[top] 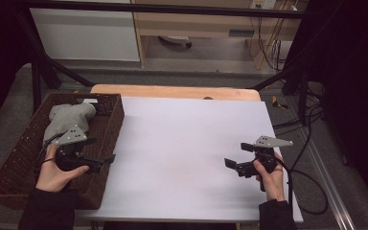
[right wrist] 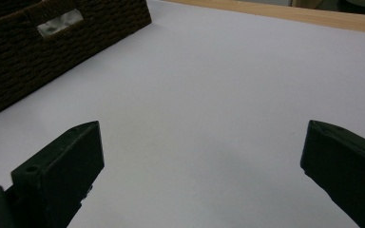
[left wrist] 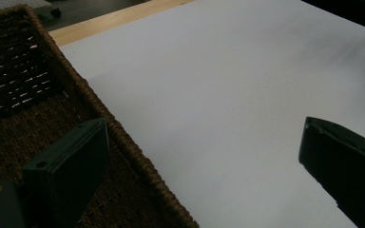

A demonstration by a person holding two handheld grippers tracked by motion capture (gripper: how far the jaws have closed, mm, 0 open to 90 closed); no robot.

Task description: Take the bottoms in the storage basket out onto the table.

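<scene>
A dark woven basket (top: 116, 122) stands at the table's left side, and a crumpled grey cloth (top: 69, 120) lies in its far half. My left gripper (top: 106, 161) hovers open over the basket's right wall, jaws pointing right. In the left gripper view (left wrist: 204, 137) one jaw is over the basket's inside and the other over the white sheet, with the basket rim (left wrist: 123, 137) running between them. My right gripper (top: 235, 154) is open over the white sheet (top: 187, 143) at the right, jaws pointing left and holding nothing (right wrist: 202, 142). The basket (right wrist: 52, 52) lies far off ahead of it.
The white sheet covers most of a wooden table (top: 172, 91), whose bare far edge shows. Black frame bars and cables (top: 306, 143) run along the right side. A pale cabinet (top: 86, 33) stands on the floor beyond the table.
</scene>
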